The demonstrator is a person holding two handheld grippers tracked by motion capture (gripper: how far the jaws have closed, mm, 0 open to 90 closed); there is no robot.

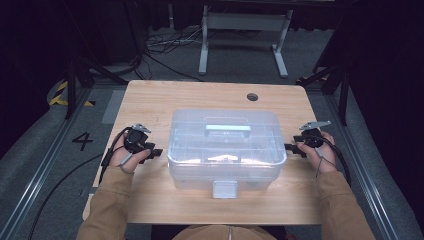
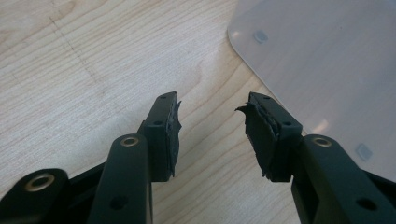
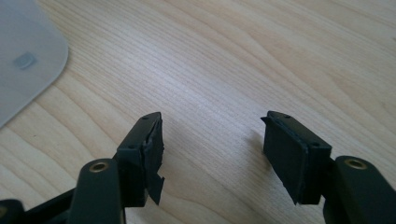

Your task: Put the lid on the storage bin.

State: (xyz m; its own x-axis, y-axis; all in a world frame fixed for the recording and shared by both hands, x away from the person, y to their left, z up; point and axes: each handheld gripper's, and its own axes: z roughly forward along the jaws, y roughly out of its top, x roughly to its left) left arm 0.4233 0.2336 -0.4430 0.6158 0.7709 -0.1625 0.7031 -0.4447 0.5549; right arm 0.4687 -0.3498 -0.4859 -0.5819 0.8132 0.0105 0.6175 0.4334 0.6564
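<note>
Translucent rounded plastic box (image 1: 226, 145), woodgrain table (image 1: 150, 97), fingers apart.

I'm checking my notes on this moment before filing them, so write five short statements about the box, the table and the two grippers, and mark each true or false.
1. The clear plastic box stands on the wooden table between the two grippers. True.
2. The left gripper is clamped on the box. False: its jaws stand open over bare wood, beside the box's corner.
3. The box's lid is off and lies beside it. False: the lid is on, with its handle on top.
4. The right gripper holds nothing between its jaws. True.
5. The round hole in the tabletop lies on the person's near side of the box. False: it lies beyond the box.
</note>
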